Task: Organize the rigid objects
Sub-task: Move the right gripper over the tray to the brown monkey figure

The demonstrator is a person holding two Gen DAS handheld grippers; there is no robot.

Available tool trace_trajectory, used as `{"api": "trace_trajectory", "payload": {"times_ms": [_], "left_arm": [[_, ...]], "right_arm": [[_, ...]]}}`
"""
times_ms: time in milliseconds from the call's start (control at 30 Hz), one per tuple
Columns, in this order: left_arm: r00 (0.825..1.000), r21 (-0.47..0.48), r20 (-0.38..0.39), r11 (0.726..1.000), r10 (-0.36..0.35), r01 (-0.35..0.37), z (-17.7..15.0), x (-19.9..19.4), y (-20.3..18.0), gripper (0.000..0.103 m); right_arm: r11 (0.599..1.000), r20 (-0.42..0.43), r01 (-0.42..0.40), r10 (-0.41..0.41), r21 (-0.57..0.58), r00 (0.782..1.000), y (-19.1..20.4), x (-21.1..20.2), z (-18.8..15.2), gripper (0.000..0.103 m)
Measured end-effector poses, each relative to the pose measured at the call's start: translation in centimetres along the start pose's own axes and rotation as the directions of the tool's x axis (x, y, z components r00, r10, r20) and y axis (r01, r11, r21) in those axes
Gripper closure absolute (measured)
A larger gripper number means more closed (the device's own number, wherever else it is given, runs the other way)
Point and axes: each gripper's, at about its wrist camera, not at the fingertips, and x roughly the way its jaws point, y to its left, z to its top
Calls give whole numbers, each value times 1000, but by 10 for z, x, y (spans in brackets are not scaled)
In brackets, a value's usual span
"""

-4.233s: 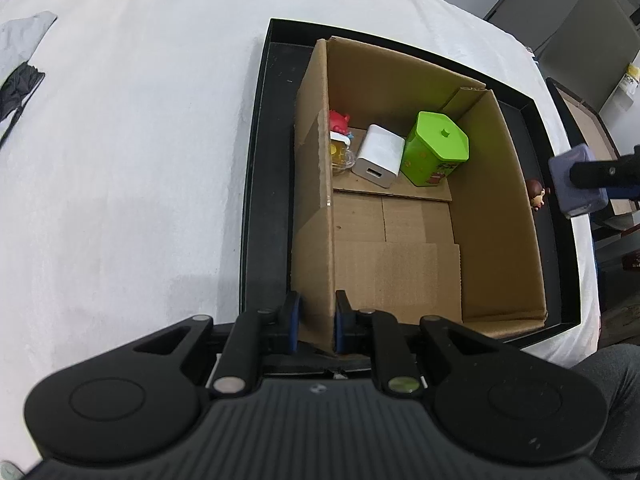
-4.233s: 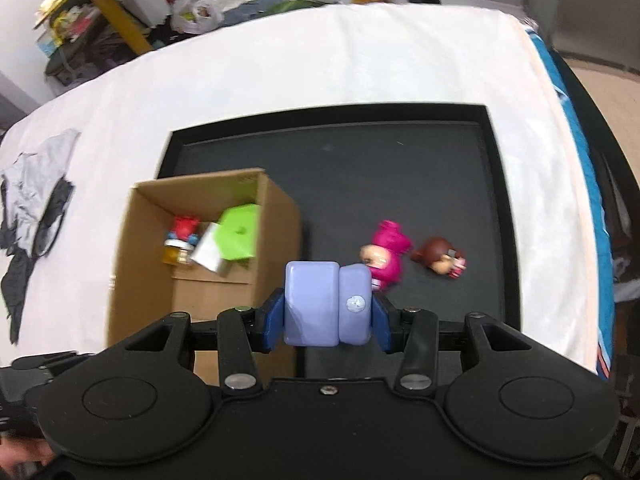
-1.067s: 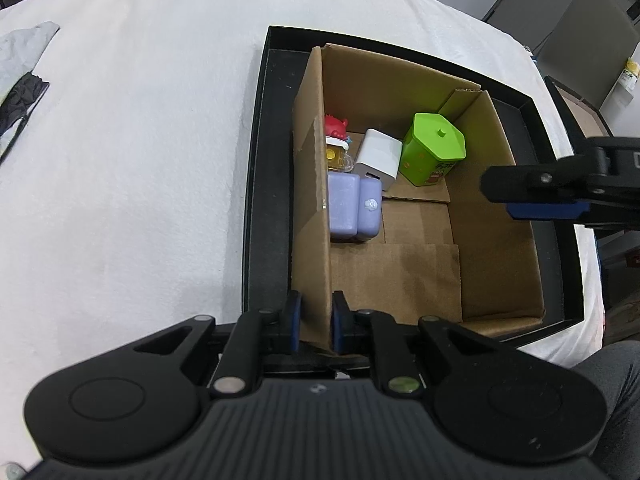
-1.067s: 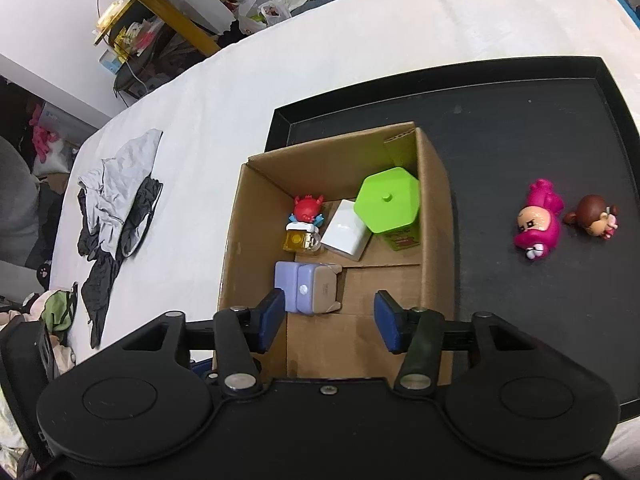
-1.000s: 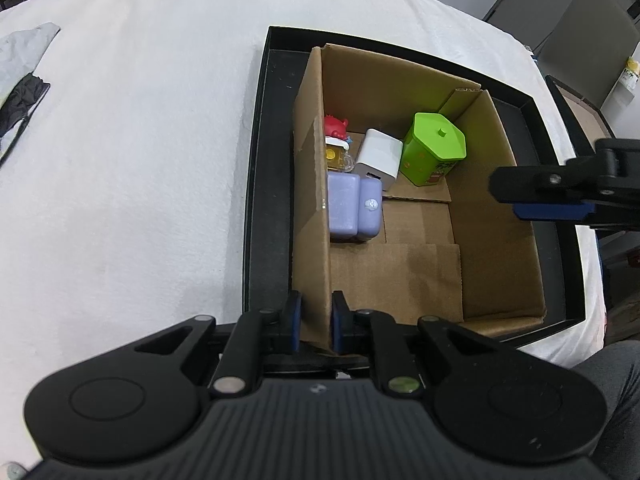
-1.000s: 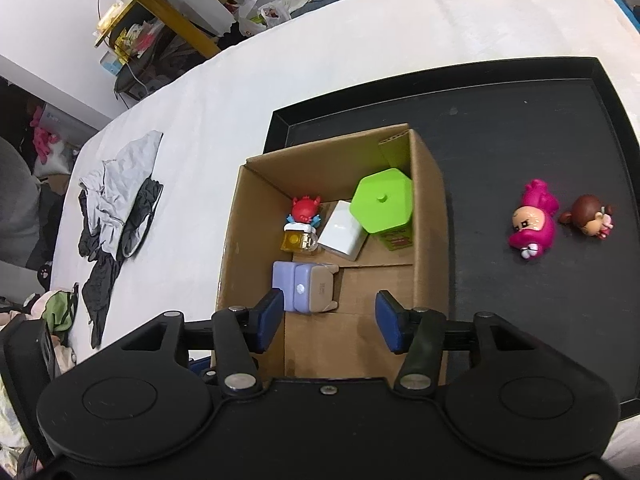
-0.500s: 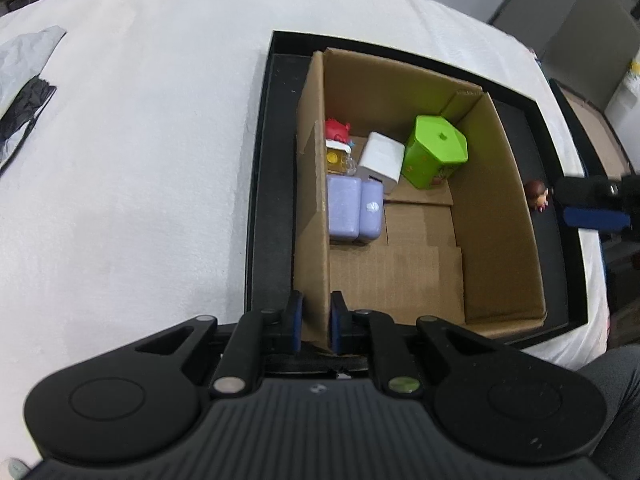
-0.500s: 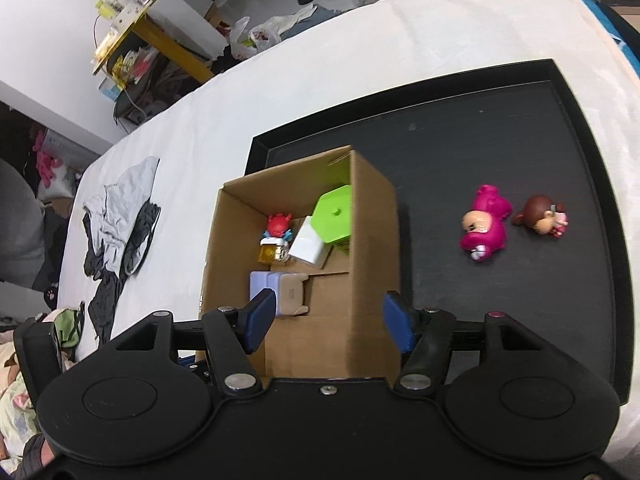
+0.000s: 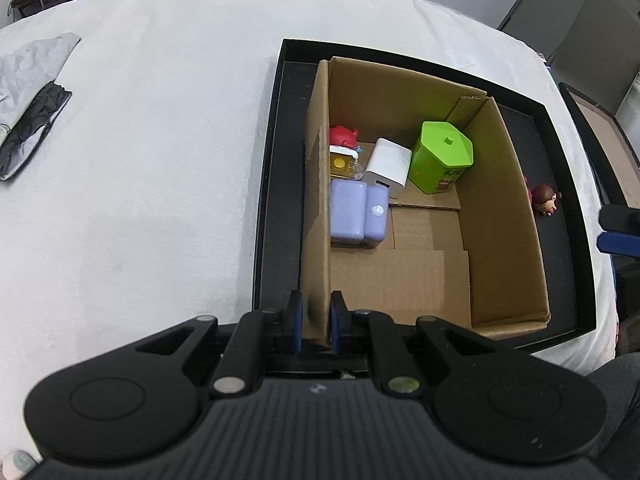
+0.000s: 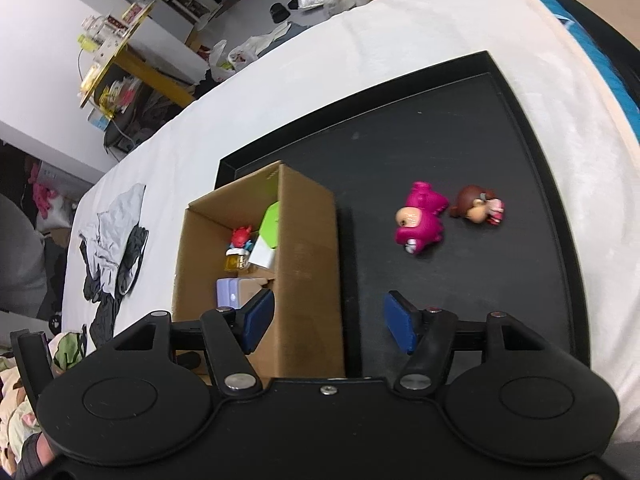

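now my left gripper [image 9: 313, 326] is pinching the near wall of the open brown cardboard box [image 9: 504, 216], while my right gripper [image 10: 326, 322] is hovering empty, its jaws having just been spreading. inside the box, the lavender plastic block [image 9: 357, 213] is lying against the left wall; a magenta toy figure [image 10: 420, 219] and a brown-haired doll figure [image 10: 478, 205] are lying on the black tray [image 10: 536, 184].

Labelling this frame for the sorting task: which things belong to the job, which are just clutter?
Job: cardboard box, purple case, white charger, green tin, red toy, pink figure, brown figure, black tray.

Clutter: clothes, plastic bags.
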Motion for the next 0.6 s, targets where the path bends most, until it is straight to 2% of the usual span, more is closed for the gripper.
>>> {"api": "trace_trajectory", "payload": {"times_ms": [367, 600], "left_arm": [[1000, -11, 16, 1000, 11, -11, -3, -4, -1, 91], [1000, -10, 17, 1000, 16, -16, -3, -4, -2, 91]], "right_arm": [[999, 30, 7, -8, 48, 1000, -35, -16, -5, 35], [997, 48, 42, -45, 57, 998, -47, -21, -5, 23]]}}
